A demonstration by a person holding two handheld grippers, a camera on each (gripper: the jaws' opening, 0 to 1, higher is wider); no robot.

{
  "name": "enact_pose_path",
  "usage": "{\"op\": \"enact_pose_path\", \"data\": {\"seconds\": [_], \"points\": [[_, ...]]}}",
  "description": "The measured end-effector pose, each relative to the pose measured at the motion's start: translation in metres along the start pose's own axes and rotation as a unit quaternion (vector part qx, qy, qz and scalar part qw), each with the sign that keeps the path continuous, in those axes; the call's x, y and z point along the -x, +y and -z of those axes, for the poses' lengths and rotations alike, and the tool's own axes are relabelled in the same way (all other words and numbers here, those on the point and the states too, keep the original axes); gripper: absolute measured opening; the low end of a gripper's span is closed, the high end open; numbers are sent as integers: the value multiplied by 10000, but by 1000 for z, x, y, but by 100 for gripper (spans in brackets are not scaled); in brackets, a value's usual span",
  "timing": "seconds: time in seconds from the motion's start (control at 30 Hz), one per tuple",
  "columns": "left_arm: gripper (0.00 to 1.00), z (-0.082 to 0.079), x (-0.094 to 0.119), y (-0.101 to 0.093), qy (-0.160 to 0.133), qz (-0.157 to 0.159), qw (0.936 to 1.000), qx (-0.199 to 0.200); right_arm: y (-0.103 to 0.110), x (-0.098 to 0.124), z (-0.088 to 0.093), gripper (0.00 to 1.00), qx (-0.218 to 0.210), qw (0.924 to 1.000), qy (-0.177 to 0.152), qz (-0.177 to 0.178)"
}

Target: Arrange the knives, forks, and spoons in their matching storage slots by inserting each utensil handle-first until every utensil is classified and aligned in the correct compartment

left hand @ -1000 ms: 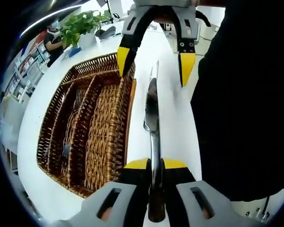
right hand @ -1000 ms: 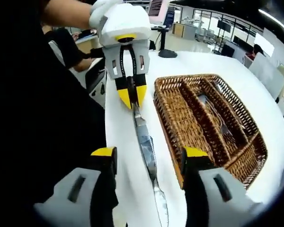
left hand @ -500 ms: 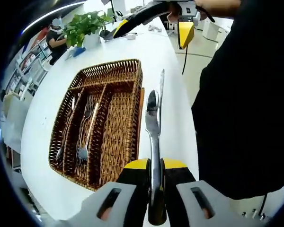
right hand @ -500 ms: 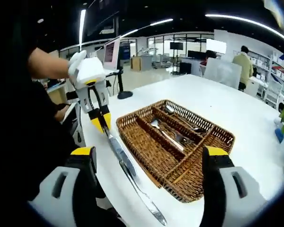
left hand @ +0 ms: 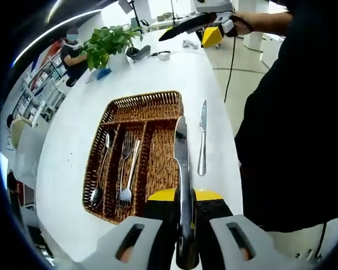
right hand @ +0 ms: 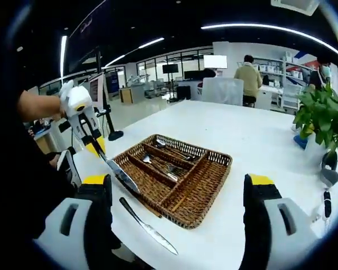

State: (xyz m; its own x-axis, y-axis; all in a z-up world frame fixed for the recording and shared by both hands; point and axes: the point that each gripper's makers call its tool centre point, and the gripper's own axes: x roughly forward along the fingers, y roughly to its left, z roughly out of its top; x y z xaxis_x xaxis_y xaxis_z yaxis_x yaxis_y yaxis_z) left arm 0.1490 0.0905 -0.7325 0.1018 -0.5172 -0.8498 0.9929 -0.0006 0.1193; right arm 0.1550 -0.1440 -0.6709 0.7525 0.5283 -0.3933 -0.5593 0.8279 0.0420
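Apparently raised, the left tool (left hand: 185, 198) clamps a knife (left hand: 181, 163) above the basket (left hand: 158, 107).

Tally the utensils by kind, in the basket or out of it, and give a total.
Knives: 2, one in the left gripper above the basket, one on the table
Forks: 2, in the basket
Spoons: 1, in the basket
Total: 5

potted plant (right hand: 323, 120), seated person (right hand: 249, 79), white table (right hand: 259, 140)
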Motion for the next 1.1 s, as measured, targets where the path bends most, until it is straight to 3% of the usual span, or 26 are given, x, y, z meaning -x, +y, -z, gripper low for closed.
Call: {"op": "enact_pose_path", "data": {"seconds": [0.3, 0.63, 1.1], "points": [[6, -19, 4, 8, -441, -90, 9990, 27, -4, 1, -8, 100, -36, 9999, -97, 36], [6, -23, 3, 14, -640, -110, 9979, 86, -5, 4, -5, 99, -29, 10000, -59, 42], [6, -15, -3, 21, -671, -110, 9976, 99, -10, 8, -3, 98, -72, 9999, -50, 99]]}}
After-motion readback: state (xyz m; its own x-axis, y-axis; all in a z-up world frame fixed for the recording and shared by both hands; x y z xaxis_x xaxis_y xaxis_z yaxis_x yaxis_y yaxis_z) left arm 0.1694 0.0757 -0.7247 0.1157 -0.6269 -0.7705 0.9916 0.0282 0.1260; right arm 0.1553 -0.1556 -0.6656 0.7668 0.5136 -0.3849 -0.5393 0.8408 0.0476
